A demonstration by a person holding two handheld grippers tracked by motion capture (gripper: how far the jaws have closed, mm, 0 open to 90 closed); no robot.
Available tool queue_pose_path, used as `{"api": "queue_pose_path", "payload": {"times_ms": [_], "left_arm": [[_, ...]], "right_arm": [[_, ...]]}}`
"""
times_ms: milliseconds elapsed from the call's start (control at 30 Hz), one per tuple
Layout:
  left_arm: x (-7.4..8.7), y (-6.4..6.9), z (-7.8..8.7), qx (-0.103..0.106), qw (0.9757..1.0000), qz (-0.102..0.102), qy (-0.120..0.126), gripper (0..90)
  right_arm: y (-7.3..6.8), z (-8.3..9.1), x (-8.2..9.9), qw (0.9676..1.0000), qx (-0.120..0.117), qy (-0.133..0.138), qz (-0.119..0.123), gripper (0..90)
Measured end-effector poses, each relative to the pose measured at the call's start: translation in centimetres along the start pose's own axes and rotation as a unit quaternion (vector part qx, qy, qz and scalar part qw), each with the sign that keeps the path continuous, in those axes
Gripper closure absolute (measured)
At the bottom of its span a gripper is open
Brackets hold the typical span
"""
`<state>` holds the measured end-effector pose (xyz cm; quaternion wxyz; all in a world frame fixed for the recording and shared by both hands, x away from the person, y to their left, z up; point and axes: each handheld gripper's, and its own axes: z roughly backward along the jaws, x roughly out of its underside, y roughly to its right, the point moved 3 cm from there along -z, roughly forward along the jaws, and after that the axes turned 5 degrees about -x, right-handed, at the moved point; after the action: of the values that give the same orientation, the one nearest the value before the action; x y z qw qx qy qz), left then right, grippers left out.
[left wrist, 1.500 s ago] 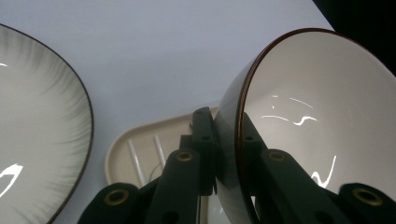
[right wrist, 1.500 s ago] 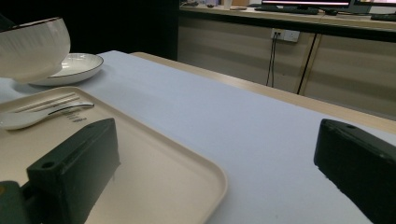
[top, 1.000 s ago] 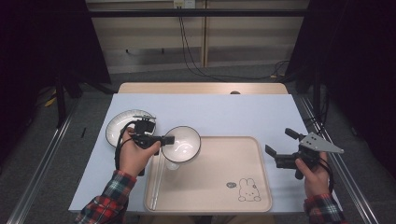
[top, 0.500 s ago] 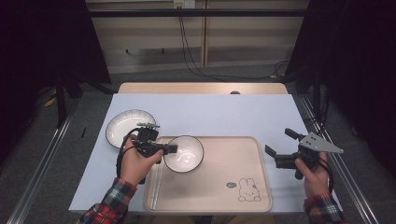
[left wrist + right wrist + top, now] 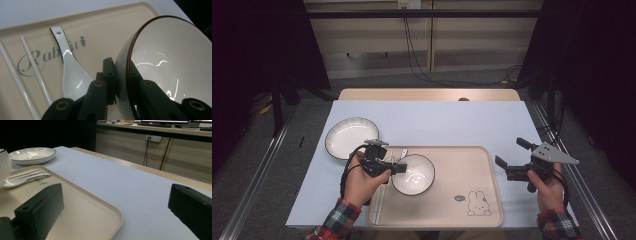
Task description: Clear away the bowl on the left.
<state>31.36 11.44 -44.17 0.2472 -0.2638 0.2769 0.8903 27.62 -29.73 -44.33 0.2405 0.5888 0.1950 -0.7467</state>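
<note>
Here the left gripper point(image 5: 399, 168) clamps the rim of the bowl point(image 5: 413, 174), one jaw inside and one outside, holding it over the tray point(image 5: 462, 172). Just left of its jaws lie a spoon point(image 5: 71, 75) and chopsticks point(image 5: 35, 70). Beyond it sits a plate point(image 5: 347, 137). The right gripper point(image 5: 511, 160), well apart past the tray's right edge, gapes wide, holding nothing.

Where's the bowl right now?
In the high view the bowl sits over the left part of the beige tray, its rim pinched by the left tongs, just right of the spoon and chopsticks.
</note>
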Motion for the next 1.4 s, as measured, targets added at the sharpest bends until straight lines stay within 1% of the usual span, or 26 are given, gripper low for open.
{"api": "queue_pose_path", "payload": {"times_ms": [33, 100, 133, 167, 200, 233, 367, 400, 533, 633, 700, 800, 833, 933, 967, 1067, 1167, 1200, 1400], "left_arm": [[0.1, 0.0, 0.0, -0.001, 1.0, -0.004, -0.004, 82.7], [0.3, 0.1, -0.2, 0.002, 1.0, 0.0, -0.005, 82.6], [0.4, 0.0, -0.2, 0.001, 1.0, -0.004, -0.008, 82.7], [0.6, 0.0, -0.3, 0.002, 1.0, -0.001, -0.009, 82.6], [0.7, 0.0, -0.4, 0.003, 0.9999, -0.001, -0.012, 82.7], [0.8, 0.0, -0.5, 0.002, 0.9999, -0.004, -0.014, 82.6], [1.4, 0.1, -0.7, 0.006, 0.9998, 0.0, -0.018, 82.5], [1.5, 0.1, -0.7, 0.007, 0.9998, 0.0, -0.021, 82.6], [1.9, 0.2, -0.8, 0.01, 0.9996, 0.002, -0.025, 82.5], [2.1, 0.2, -0.9, 0.01, 0.9996, 0.001, -0.025, 82.6], [2.4, 0.3, -1.0, 0.011, 0.9994, -0.002, -0.032, 82.5], [2.7, 0.4, -1.1, 0.013, 0.9993, 0.002, -0.034, 82.5], [2.8, 0.3, -1.2, 0.011, 0.9993, -0.002, -0.036, 82.5], [3.1, 0.3, -1.3, 0.013, 0.9992, -0.001, -0.039, 82.5], [3.2, 0.3, -1.3, 0.015, 0.9991, 0.003, -0.041, 82.5], [3.5, 0.2, -1.4, 0.011, 0.999, 0.0, -0.044, 82.5], [3.7, 0.1, -1.5, 0.011, 0.999, 0.004, -0.043, 82.3], [3.8, 0.0, -1.5, 0.009, 0.999, 0.001, -0.043, 82.3], [3.8, 0.1, -1.5, 0.016, 0.9991, 0.001, -0.04, 81.3]], "right_arm": [[0.0, 0.0, 0.0, 1.0, 0.0, 0.0, 0.0, 0.0], [0.0, 0.0, 0.0, 1.0, 0.0, 0.0, 0.0, 0.0], [0.0, 0.0, 0.0, 1.0, 0.001, 0.0, 0.001, 0.0], [0.0, 0.1, 0.0, 1.0, -0.005, -0.002, 0.0, 0.0], [0.1, 0.1, 0.0, 1.0, -0.006, -0.002, 0.0, 0.0], [0.1, 0.1, 0.0, 1.0, 0.002, 0.0, -0.001, 0.0], [0.0, 0.1, 0.0, 1.0, -0.004, -0.001, 0.0, 0.0], [0.0, 0.0, 0.0, 1.0, 0.0, -0.001, -0.001, 0.0], [0.0, 0.0, 0.0, 1.0, 0.001, -0.001, 0.0, 0.0], [0.0, 0.0, 0.0, 1.0, 0.0, -0.001, 0.0, 0.0], [0.0, 0.0, 0.0, 1.0, 0.0, -0.001, 0.001, 0.0], [0.0, 0.0, 0.0, 1.0, 0.0, -0.001, 0.001, 0.0], [0.0, 0.0, 0.0, 1.0, -0.001, -0.001, 0.0, 0.0], [0.0, 0.0, 0.0, 1.0, -0.001, -0.001, 0.001, 0.0], [0.0, 0.0, 0.0, 1.0, -0.001, -0.002, 0.001, 0.0], [0.0, 0.0, 0.0, 1.0, 0.0, -0.001, 0.001, 0.0], [0.0, 0.0, 0.0, 1.0, 0.001, -0.002, 0.001, 0.0], [0.0, 0.0, 0.0, 1.0, 0.0, -0.002, 0.001, 0.0], [-0.1, -0.1, 0.0, 1.0, 0.0, -0.003, 0.004, 0.0]]}}
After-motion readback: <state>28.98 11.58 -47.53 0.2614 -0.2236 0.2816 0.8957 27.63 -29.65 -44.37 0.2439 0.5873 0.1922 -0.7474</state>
